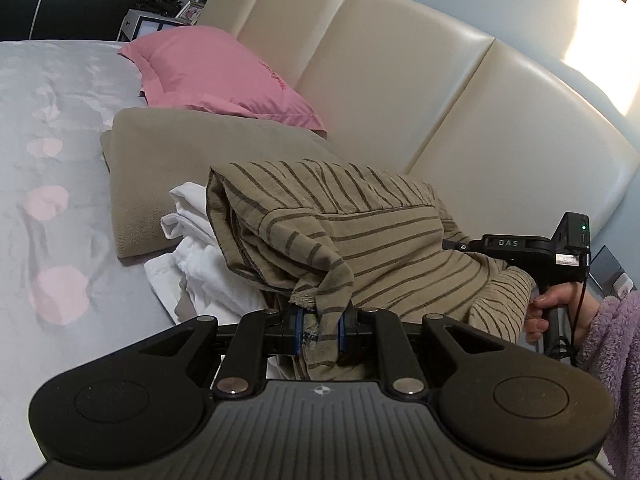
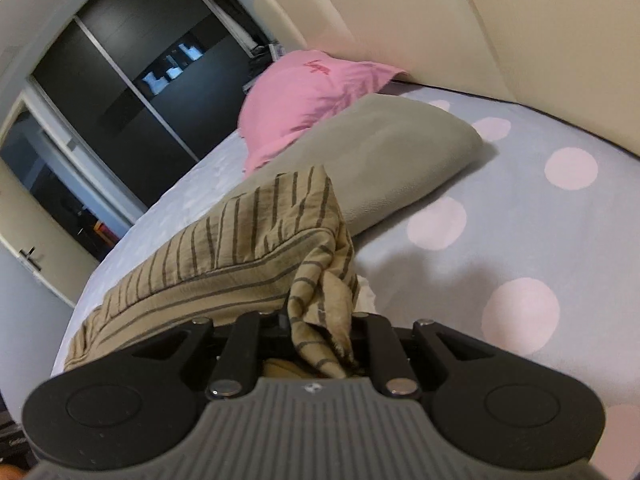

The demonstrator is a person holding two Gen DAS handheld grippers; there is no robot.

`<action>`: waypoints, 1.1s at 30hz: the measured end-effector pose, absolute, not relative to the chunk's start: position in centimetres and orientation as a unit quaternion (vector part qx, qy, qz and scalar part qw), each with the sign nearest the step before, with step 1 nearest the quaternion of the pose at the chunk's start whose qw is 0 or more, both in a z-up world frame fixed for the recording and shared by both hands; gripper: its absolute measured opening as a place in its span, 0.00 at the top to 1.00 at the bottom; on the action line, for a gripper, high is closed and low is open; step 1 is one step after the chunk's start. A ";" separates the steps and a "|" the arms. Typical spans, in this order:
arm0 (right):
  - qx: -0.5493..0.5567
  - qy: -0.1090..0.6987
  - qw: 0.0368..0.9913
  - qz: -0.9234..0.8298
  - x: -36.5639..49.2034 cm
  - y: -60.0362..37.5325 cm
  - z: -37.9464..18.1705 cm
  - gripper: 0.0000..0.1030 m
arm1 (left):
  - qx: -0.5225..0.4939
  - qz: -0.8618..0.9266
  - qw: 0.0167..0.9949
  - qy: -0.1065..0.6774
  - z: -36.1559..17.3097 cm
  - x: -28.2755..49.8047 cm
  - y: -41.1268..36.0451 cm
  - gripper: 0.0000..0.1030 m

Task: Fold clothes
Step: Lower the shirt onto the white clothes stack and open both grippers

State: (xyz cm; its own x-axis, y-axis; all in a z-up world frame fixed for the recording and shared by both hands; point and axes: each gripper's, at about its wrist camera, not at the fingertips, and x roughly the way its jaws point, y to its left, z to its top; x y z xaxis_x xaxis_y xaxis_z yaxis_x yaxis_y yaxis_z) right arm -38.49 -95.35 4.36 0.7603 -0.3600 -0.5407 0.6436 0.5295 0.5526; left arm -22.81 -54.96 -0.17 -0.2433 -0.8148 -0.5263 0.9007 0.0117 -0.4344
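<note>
The striped shirt (image 1: 360,236) hangs bunched between both tools over the bed (image 1: 60,208), white clothes (image 1: 200,264) at its nine o'clock. Left gripper (image 1: 320,330) and right gripper (image 2: 320,336) each pinch a corner; keep both level and taut, lowering evenly so the fold lands flat.

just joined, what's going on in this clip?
A person is folding laundry on a bed with a handheld gripper in each hand. The left gripper and right gripper each have their jaws pinching an edge of the striped tan garment, holding it just above a white pile. A folded tan blanket lies behind.
</note>
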 end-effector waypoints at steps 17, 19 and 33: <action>0.126 0.184 0.893 -0.392 -41.0 -84.5 14.6 0.65 | 0.102 -0.714 0.654 0.229 5.9 -26.0 -47.5 0.57; 0.106 0.190 0.896 -0.386 -41.1 -82.8 14.6 0.65 | 0.112 -0.730 0.644 0.199 6.4 -27.2 -47.0 0.61; 0.145 0.228 0.882 -0.386 -39.7 -82.2 7.7 0.63 | 0.207 -0.726 0.622 0.208 3.1 -30.1 -50.3 0.67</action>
State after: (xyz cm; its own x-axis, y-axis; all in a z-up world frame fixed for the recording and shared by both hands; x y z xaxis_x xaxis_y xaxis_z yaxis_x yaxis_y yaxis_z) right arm -39.68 -82.23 7.72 0.5990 -0.6142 -0.5137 0.7464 0.6606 0.0804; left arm -30.14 -50.30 3.09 -0.1411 -0.8169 -0.5593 0.9890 -0.1410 -0.0436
